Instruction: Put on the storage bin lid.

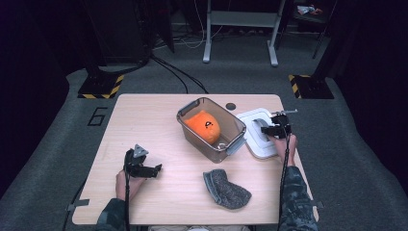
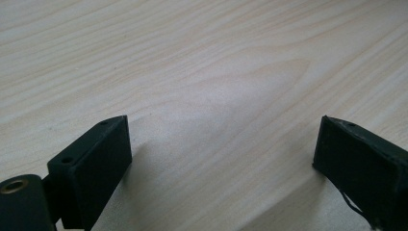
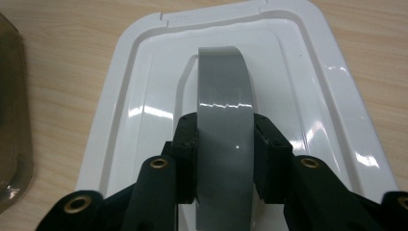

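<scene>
Camouflage-patterned sleeves, black left hand-held gripper (image 1: 155, 169) — grey three-cornered plate, brass-ringed screw holes, black trailing cables

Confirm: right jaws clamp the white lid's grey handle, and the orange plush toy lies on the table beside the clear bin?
Not quite. The orange plush toy lies inside the clear plastic bin, per the high view. The right gripper does clamp the grey handle of the white plastic lid.

bin (image 1: 211, 126) blocks centre; left table (image 1: 139, 125) free.

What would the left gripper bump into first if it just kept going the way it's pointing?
Probably the grey cloth: the left gripper points rightward across the table, jaws open. Its own view suggests a downward tilt, so bare wood may come first.
</scene>
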`<state>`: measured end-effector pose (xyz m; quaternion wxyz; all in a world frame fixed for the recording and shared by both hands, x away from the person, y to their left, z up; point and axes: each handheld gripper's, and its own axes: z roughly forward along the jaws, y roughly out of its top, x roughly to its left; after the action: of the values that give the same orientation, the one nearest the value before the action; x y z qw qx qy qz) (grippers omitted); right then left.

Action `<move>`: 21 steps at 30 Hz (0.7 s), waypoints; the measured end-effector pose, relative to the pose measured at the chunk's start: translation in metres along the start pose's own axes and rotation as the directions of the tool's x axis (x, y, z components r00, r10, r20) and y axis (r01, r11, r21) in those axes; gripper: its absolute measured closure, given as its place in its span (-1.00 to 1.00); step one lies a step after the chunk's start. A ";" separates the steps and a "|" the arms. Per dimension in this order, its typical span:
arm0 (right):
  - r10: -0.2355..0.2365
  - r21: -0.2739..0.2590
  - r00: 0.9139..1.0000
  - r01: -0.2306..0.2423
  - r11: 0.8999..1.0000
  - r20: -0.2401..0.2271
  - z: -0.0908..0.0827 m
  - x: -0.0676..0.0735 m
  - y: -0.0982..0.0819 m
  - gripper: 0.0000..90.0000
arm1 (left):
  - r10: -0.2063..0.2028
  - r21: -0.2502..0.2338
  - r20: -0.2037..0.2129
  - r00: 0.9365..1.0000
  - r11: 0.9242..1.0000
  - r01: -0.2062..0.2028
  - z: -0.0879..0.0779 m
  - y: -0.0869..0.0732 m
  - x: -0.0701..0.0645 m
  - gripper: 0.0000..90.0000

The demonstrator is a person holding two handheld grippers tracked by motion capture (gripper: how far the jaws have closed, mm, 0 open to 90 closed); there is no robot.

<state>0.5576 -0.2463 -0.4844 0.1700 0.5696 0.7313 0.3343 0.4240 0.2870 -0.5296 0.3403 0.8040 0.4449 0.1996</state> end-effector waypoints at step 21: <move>-0.041 -0.046 0.999 0.041 0.998 0.015 -0.036 0.001 0.017 0.48 | -0.001 0.002 0.001 1.000 1.000 0.001 0.000 0.000 0.000 -0.87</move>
<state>0.5471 -0.2540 -0.4470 0.1949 0.5527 0.7338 0.3436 0.4238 0.2871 -0.5295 0.3398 0.8042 0.4454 0.1987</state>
